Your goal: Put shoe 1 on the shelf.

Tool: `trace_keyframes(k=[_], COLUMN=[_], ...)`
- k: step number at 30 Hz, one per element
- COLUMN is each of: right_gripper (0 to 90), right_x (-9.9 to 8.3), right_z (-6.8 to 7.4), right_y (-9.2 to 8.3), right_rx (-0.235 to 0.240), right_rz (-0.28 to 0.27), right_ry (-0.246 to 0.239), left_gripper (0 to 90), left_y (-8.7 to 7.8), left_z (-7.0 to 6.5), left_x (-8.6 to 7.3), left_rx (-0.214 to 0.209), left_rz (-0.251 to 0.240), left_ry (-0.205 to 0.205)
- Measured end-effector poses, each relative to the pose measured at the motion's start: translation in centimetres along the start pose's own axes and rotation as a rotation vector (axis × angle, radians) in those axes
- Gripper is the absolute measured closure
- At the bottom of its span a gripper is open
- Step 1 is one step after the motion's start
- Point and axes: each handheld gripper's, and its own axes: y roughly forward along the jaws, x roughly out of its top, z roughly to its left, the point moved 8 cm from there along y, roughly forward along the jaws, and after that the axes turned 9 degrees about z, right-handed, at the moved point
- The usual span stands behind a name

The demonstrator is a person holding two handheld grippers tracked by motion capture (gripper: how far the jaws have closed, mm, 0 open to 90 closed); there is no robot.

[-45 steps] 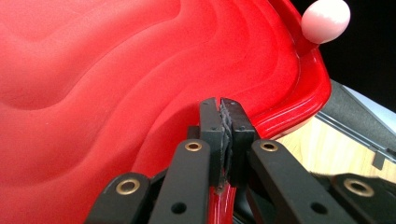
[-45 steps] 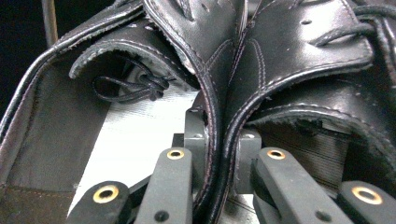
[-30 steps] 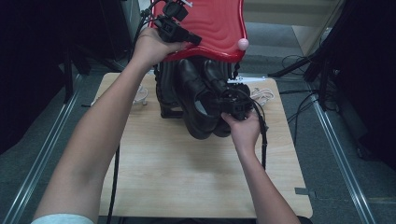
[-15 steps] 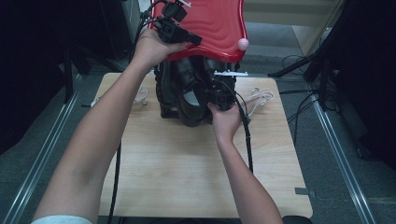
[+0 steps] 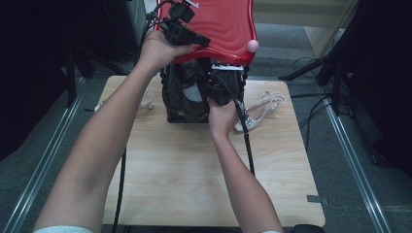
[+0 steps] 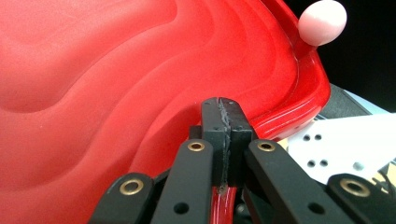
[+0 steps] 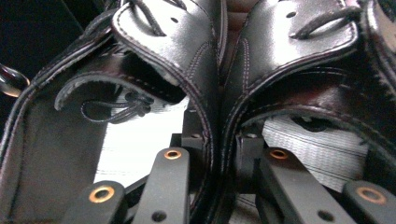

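A red moulded lid (image 5: 226, 22) with a pink knob (image 5: 252, 45) is held tilted up over a black container (image 5: 171, 109) at the table's far middle. My left gripper (image 5: 204, 42) is shut on the lid's rim (image 6: 280, 123), with its pads (image 6: 212, 126) pressed together around the edge. My right gripper (image 5: 221, 90) pinches the touching inner walls of a pair of black leather shoes (image 7: 187, 46) and holds them at the container's mouth under the lid. Its jaws have just eased open slightly, with the shoe walls still between them. The shoes (image 5: 192, 97) sit partly inside the container.
A white strappy sandal (image 5: 262, 104) lies on the wooden table (image 5: 194, 170) to the right of the container, and another (image 5: 148, 99) to its left. Cables trail from both grippers over the table's near half. Dark stands and wires crowd the floor at right.
My right hand has carried the black shoes leftward and farther in, from beside the container to under the raised lid. The left hand and the lid have stayed put.
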Motion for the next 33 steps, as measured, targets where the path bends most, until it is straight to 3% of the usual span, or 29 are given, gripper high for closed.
trace_keyframes(k=[3, 6, 11, 15, 20, 23, 33], right_gripper=[77.0, 76.3, 71.1, 67.2, 64.4, 63.3, 61.8], right_x=[-0.4, -0.4, -0.4, -0.1, 0.0, -0.1, -1.0], right_z=[0.8, 0.9, 0.9, 0.7, 0.2, 0.3, 0.1], right_y=[0.4, 0.4, 0.3, -0.1, -0.7, -1.2, -3.3], right_rx=[-0.027, -0.033, -0.008, 0.066, 0.101, 0.123, 0.125], right_rz=[0.018, 0.018, 0.016, -0.011, -0.025, -0.05, -0.077], right_ry=[-0.036, -0.039, -0.043, 0.0, 0.012, 0.005, -0.057], left_gripper=[90.0, 90.0, 90.0, 90.0, 90.0, 90.0, 90.0], left_y=[0.0, 0.0, 0.1, 0.1, 0.1, 0.1, 0.1], left_z=[-0.1, -0.1, -0.1, -0.1, -0.1, -0.1, -0.1], left_x=[0.0, 0.0, 0.0, 0.0, 0.0, 0.0, 0.0], left_rx=[-0.002, 0.0, -0.001, -0.005, -0.002, -0.001, -0.002], left_rz=[-0.003, -0.005, -0.008, -0.011, -0.01, -0.009, -0.005], left_ry=[-0.001, -0.001, 0.001, -0.001, -0.001, 0.001, -0.004])
